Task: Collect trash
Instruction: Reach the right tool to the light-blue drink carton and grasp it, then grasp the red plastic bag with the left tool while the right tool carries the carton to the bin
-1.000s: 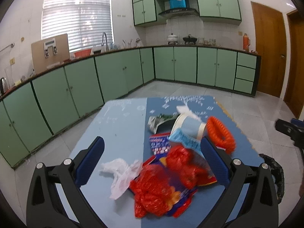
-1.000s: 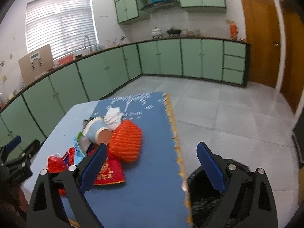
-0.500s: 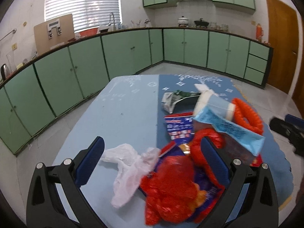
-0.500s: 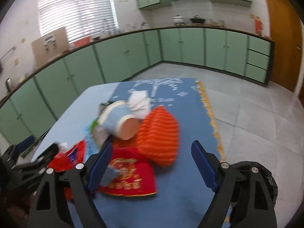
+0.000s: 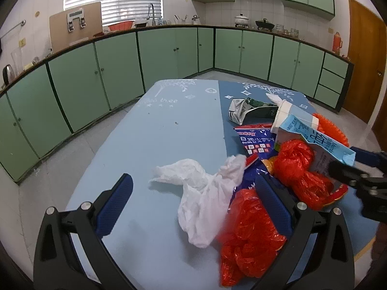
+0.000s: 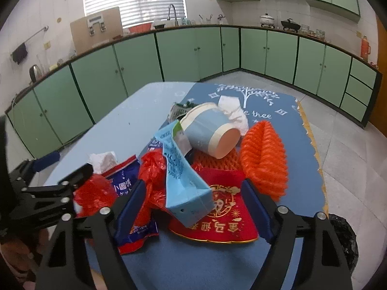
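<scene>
A pile of trash lies on the blue table [image 5: 169,130]. My left gripper [image 5: 193,193] is open around a crumpled white plastic bag [image 5: 203,193], with a red plastic bag [image 5: 249,232] by its right finger. My right gripper [image 6: 193,200] is open around a light blue carton [image 6: 183,181] lying on a red packet [image 6: 217,217]. A blue paper cup [image 6: 208,130], orange foam netting [image 6: 263,157], a blue snack wrapper [image 5: 256,140], a crushed green-white carton [image 5: 249,111] and a white tissue [image 6: 232,111] lie in the pile.
A black-lined trash bin [image 6: 343,236] stands on the floor right of the table. Green cabinets [image 5: 169,55] line the walls behind. The left gripper shows in the right wrist view [image 6: 48,183]; the right gripper shows in the left wrist view [image 5: 358,169].
Both grippers have moved down and closer to the pile. The left one now brackets the white bag; the right one swung left from the bin to bracket the blue carton.
</scene>
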`<state>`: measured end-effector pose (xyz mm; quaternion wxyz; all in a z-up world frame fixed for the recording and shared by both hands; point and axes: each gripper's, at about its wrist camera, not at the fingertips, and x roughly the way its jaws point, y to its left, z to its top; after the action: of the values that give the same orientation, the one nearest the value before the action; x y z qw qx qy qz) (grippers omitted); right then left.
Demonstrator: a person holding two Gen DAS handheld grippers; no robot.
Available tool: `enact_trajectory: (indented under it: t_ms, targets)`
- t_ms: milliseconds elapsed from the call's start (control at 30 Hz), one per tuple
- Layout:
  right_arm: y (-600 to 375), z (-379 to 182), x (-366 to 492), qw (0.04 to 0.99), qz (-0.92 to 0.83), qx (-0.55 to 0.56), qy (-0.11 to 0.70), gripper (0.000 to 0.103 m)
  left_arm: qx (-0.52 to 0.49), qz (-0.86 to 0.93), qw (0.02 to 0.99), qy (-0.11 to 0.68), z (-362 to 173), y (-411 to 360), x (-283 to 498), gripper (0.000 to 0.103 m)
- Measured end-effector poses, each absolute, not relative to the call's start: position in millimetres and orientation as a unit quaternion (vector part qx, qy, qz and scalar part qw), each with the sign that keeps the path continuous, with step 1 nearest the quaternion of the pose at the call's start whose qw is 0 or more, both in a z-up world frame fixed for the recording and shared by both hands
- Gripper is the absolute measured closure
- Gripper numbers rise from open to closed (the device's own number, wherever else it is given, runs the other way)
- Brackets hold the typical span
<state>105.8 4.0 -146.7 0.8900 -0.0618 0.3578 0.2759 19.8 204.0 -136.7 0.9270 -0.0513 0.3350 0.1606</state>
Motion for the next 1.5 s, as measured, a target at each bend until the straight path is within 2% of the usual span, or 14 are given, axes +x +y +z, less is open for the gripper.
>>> enact_trajectory:
  t_ms: [100, 200, 267, 333, 400, 433, 667, 733, 800, 1067, 1500]
  targets:
    - [11.1, -153.3, 108.4, 0.887, 0.275, -0.074, 0.363, 0.030, -0.061, 0.149, 0.928, 0.335, -135.3, 202.4, 16.6, 0.005]
    - [14.9, -160.0, 111.4, 0.881, 0.279, -0.077, 0.374, 0.039, -0.062, 0.135, 0.932, 0.331, -131.8, 198.1, 13.2, 0.005]
    - [15.3, -161.6, 110.7, 0.878, 0.281, -0.072, 0.382, 0.055, -0.060, 0.126, 0.934, 0.329, -130.0, 194.2, 10.3, 0.005]
    - [11.9, -159.5, 110.8, 0.878, 0.282, -0.061, 0.382, 0.063, -0.061, 0.121, 0.935, 0.329, -129.2, 191.8, 9.1, 0.005]
    - [8.4, -157.8, 111.5, 0.877, 0.284, -0.050, 0.384, 0.066, -0.063, 0.114, 0.935, 0.330, -128.5, 188.9, 8.8, 0.005]
    - [7.2, -157.5, 112.7, 0.878, 0.284, -0.048, 0.383, 0.072, -0.061, 0.110, 0.935, 0.331, -128.4, 186.1, 8.0, 0.005]
    - [-1.8, -149.1, 110.3, 0.877, 0.298, -0.033, 0.374, 0.072, -0.055, 0.102, 0.930, 0.350, -134.9, 176.1, 10.3, 0.006]
    - [-3.7, -144.9, 106.9, 0.880, 0.300, -0.032, 0.367, 0.072, -0.054, 0.098, 0.929, 0.352, -135.0, 173.5, 9.2, 0.012]
    - [-7.1, -141.4, 104.9, 0.883, 0.298, -0.030, 0.362, 0.072, -0.052, 0.094, 0.928, 0.355, -134.6, 171.2, 7.8, 0.025]
    - [-24.8, -125.6, 94.7, 0.900, 0.278, -0.026, 0.336, 0.072, -0.046, 0.069, 0.927, 0.366, -135.5, 158.1, 3.3, 0.030]
    - [-53.2, -117.4, 84.9, 0.913, 0.251, -0.015, 0.320, 0.072, -0.041, 0.046, 0.904, 0.423, -161.4, 144.3, 12.3, 0.083]
